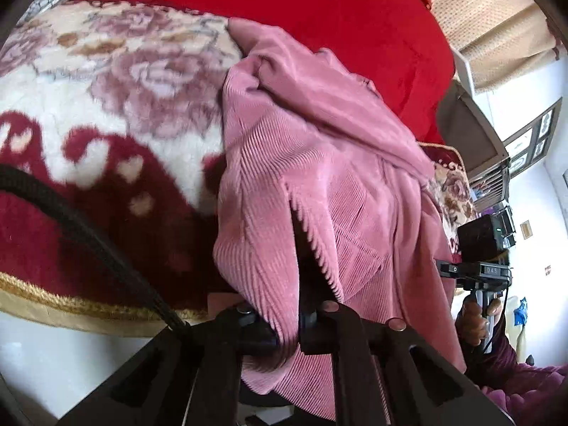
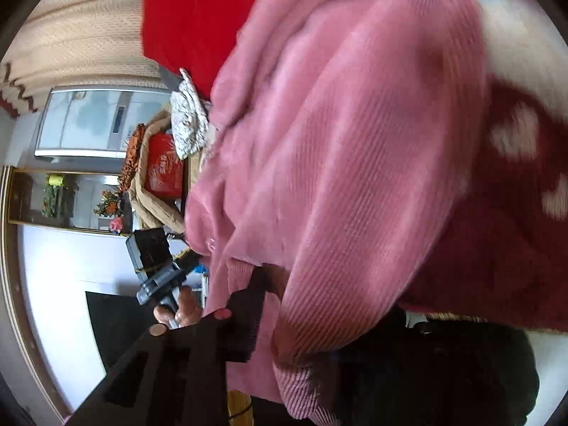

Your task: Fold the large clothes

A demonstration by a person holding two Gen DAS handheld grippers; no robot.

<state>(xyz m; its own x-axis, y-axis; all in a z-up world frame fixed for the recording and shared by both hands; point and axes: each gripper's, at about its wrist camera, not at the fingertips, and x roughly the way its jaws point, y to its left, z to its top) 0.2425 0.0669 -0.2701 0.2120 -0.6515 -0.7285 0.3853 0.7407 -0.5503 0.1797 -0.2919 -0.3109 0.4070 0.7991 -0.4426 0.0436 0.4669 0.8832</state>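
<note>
Pink ribbed fabric fills the left gripper [image 1: 298,319], whose black jaws stand closed tight on a fold of the corduroy garment [image 1: 319,163]. From there the garment runs up and away over a plush floral blanket [image 1: 106,106] in cream and dark red, with a red sheet [image 1: 319,7] beyond it.

In the right wrist view, the right gripper [image 2: 284,323] pinches the same garment's hem; one black finger [image 2: 245,319] shows on the left, while the other is hidden under cloth. The view is blurred. Beyond it, a hand [image 2: 181,310] grasps the left tool's handle, and a red box [image 2: 163,170] sits further back.
</note>
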